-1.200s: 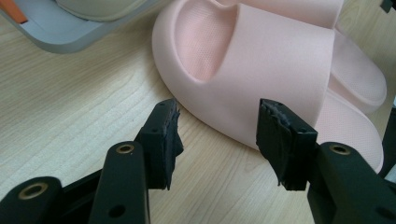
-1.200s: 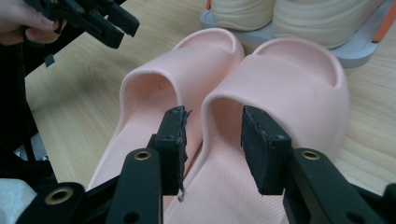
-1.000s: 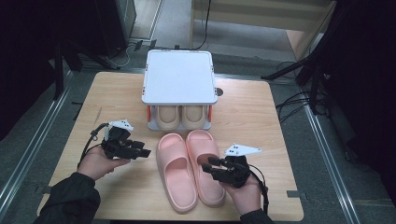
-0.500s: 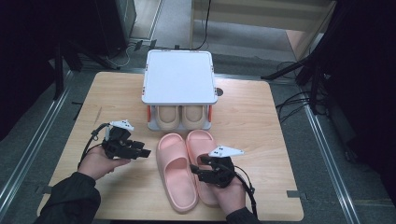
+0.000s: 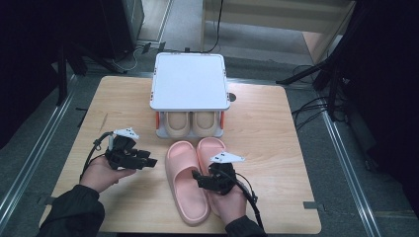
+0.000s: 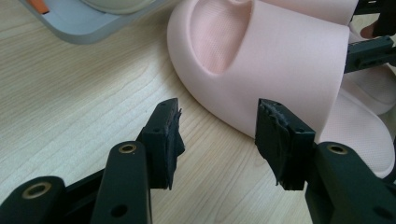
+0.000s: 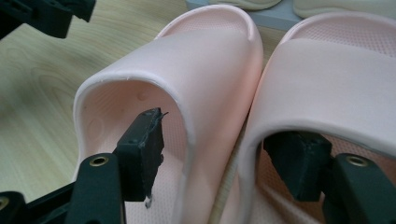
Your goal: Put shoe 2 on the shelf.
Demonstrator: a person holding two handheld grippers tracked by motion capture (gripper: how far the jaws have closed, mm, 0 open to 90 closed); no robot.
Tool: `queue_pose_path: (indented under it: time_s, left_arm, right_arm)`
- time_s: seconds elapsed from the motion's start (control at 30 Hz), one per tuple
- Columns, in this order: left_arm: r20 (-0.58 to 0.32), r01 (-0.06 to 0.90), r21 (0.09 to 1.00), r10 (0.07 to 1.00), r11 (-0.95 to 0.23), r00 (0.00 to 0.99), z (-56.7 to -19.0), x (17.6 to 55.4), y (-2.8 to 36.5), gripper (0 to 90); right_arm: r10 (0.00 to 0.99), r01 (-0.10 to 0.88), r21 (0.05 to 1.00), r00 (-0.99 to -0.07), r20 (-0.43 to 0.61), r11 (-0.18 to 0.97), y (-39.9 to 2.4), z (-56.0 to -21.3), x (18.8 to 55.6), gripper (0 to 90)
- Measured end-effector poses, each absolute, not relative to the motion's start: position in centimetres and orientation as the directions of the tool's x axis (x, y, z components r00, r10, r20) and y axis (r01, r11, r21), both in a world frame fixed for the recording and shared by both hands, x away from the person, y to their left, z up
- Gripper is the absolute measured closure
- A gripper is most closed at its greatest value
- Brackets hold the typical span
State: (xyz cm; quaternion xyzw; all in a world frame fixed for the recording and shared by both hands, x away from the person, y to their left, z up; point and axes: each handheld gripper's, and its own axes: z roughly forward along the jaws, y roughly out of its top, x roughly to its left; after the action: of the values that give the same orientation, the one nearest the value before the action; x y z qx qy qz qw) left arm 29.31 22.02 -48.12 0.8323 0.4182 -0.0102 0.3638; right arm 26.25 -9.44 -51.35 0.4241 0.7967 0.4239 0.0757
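Now, right gripper (image 5: 203, 180): jaws just opening, wide, one inside each pink slipper, straddling their touching inner sides
Left gripper (image 5: 148, 162): jaws apart, empty, beside the left slipper (image 5: 185, 185)
Right slipper (image 5: 210, 150): flat on the table (image 5: 276, 148), before the shoe rack (image 5: 188, 81)

high view: above the near edge of the light wooden table (image 5: 276, 118), facing forward and down.
gripper views: close, low, both on the pink foam slippers (image 6: 280, 60) (image 7: 205, 70).

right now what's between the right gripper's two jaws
In the right gripper view, the right gripper straddles the adjoining side walls of the two pink slippers: one jaw sits inside the left slipper, the other under the right slipper's strap.
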Motion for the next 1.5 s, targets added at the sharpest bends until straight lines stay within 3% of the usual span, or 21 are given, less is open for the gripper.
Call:
queue_pose_path:
  time_s: [0.4,0.67,1.23,1.5]
  left_arm:
    - [-0.322,0.712,0.595,0.701,-0.373,0.637,-48.2,28.8,22.6,49.2]
    - [-0.319,0.716,0.596,0.711,-0.364,0.627,-48.2,28.8,22.7,49.5]
    - [-0.320,0.714,0.617,0.723,-0.331,0.612,-47.9,29.0,23.7,49.1]
    - [-0.316,0.707,0.642,0.738,-0.297,0.597,-47.5,28.9,25.3,46.8]
  right_arm:
    - [0.778,0.604,0.748,-0.598,0.194,0.277,-8.9,-51.7,26.5,49.8]
    - [0.775,0.620,0.730,-0.598,0.204,0.286,-9.8,-51.4,27.0,70.3]
    - [0.715,0.614,0.708,-0.662,0.223,0.349,-12.2,-49.7,27.3,78.1]
    - [0.578,0.529,0.724,-0.786,0.221,0.443,-12.2,-48.3,27.1,77.9]
